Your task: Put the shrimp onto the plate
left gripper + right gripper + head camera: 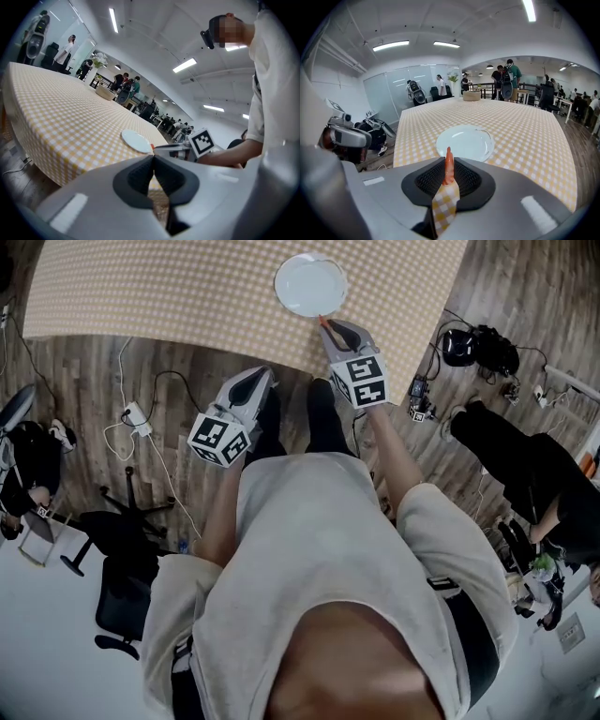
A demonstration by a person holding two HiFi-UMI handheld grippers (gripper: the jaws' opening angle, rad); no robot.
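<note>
Shrimp stands pinched upright between the pads of the right gripper, whose jaws are closed narrowly on its orange body. It hangs above the checked table, just short of the near rim of the white plate and not yet over it. The left gripper has its jaws pressed together on nothing, low beside the table's edge. The main risk, as I judge it, is letting go too soon: opening here would drop the shrimp on the cloth. The hold looks slim, so a jolt or tilt could let the slippery body slide out.
</note>
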